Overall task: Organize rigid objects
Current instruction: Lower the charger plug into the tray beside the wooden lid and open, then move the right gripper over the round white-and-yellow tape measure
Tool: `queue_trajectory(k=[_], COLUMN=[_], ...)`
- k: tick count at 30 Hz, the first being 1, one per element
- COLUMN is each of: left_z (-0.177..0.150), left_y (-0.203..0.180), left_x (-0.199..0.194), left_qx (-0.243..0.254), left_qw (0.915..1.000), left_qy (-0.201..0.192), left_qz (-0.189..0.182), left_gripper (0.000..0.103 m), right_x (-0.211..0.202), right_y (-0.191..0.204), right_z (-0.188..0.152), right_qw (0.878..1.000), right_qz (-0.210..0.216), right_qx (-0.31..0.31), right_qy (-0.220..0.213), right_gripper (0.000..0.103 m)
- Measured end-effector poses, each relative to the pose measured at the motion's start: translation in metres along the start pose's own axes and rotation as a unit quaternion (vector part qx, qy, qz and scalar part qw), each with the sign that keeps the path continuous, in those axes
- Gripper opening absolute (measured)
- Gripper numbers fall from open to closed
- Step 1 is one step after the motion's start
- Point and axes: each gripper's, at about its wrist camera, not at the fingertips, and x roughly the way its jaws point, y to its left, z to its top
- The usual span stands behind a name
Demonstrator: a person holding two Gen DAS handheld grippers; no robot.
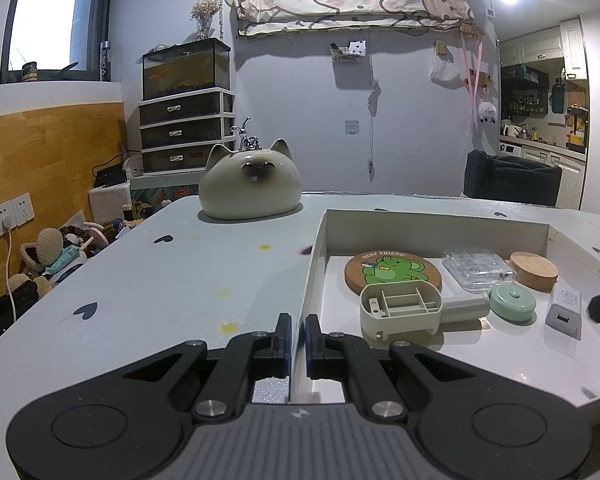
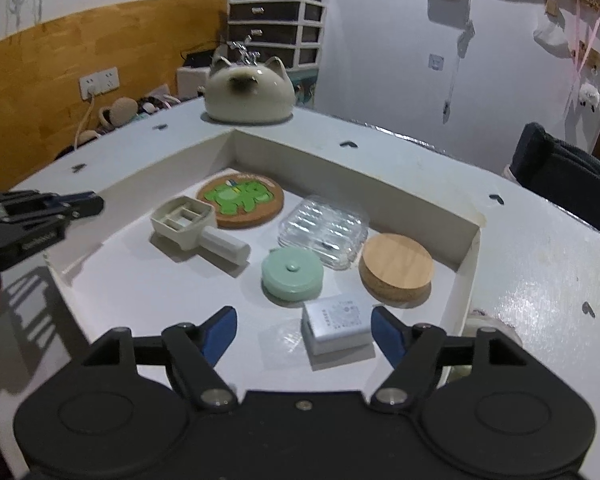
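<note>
Right gripper (image 2: pixel 304 334) hung with jaws apart, released around the white charger (image 2: pixel 336 330) at the tray's (image 2: pixel 466 248) near edge; placing looked done. Left gripper (image 1: pixel 298 338) clenched the tray's left wall. Next move, probably, called for fetching another object.

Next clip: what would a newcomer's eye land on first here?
Probably the cat-shaped ceramic pot at the table's far edge, just beyond the tray's far left corner. Next, the white tray with its spread of items: a cork coaster with a green cartoon at the back and a mint disc nearer. The right tongs stand open around a small white box, pads not touching it.
</note>
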Motion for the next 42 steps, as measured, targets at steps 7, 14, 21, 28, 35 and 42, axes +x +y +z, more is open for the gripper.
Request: queue_trajectory(k=[7, 14, 21, 28, 35, 42], left_z=[0.0, 0.0, 0.0, 0.001, 0.001, 0.001], left_y=[0.001, 0.002, 0.002, 0.004, 0.006, 0.007], left_x=[0.0, -0.001, -0.001, -0.001, -0.001, -0.001], left_qx=[0.003, 0.003, 0.004, 0.005, 0.009, 0.009], left_qw=[1.0, 1.0, 1.0, 1.0, 0.9999, 0.9999], left_qy=[0.0, 0.0, 0.0, 0.0, 0.001, 0.001], left_qz=[0.002, 0.002, 0.003, 0.004, 0.007, 0.007], left_gripper=[0.006, 0.006, 0.006, 0.006, 0.007, 0.007], right_x=[-0.042, -0.078, -0.095, -0.079, -0.04, -0.009], right_y=[-0.001, -0.021, -0.061, -0.096, -0.117, -0.121], right_z=[0.004, -0.001, -0.022, -0.06, -0.09, -0.098], right_qw=[0.998, 0.994, 0.988, 0.977, 0.976, 0.986], right_qz=[0.008, -0.029, -0.078, -0.144, -0.158, -0.124], right_qx=[-0.004, 0.013, 0.071, 0.126, 0.139, 0.113], right_qy=[-0.054, -0.104, -0.116, -0.095, -0.053, -0.018], right_gripper=[0.092, 0.103, 0.103, 0.103, 0.103, 0.103])
